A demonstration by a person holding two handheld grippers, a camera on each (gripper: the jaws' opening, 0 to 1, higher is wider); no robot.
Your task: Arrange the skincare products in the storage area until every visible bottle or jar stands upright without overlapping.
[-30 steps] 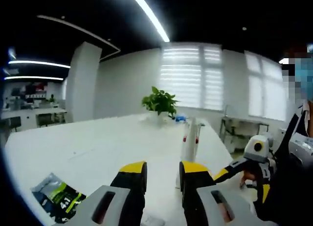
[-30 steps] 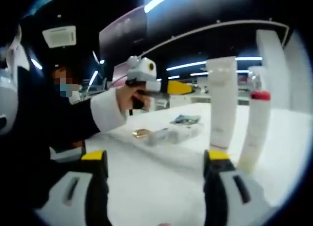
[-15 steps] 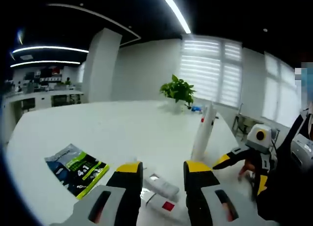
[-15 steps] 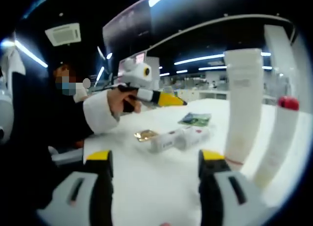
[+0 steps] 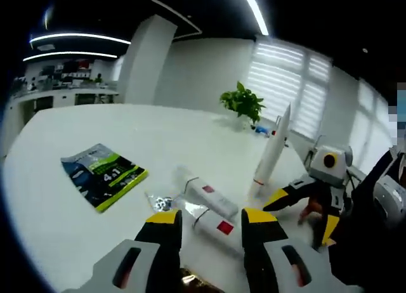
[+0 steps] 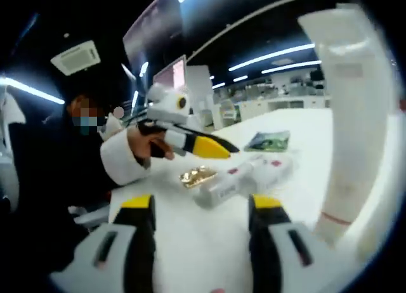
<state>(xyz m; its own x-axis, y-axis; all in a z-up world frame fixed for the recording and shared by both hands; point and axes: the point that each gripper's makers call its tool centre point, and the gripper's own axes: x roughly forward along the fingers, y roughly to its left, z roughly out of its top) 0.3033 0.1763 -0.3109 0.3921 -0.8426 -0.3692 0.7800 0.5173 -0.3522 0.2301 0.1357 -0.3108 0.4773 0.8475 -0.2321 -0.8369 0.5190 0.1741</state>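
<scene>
Skincare tubes: two white ones lying flat on white table [image 5: 63,198], nearer tube [image 5: 219,228] with red square label, farther tube [image 5: 206,195] just beside it, both right past left gripper [image 5: 206,220] tips. Left jaws spread apart, holding nothing. Slim white bottle [image 5: 271,150] stands upright further right, potted plant [image 5: 242,104] far behind. Green sachet [image 5: 101,174] flat at left. Right gripper [image 6: 200,204] jaws also apart, empty; tall white tube [image 6: 355,115] upright at its right, gold packet [image 6: 198,176] near lying tubes.

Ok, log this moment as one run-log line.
left gripper: open, above lying tubes | right gripper: open, empty | tall white tube: upright | task: unfinished
</scene>
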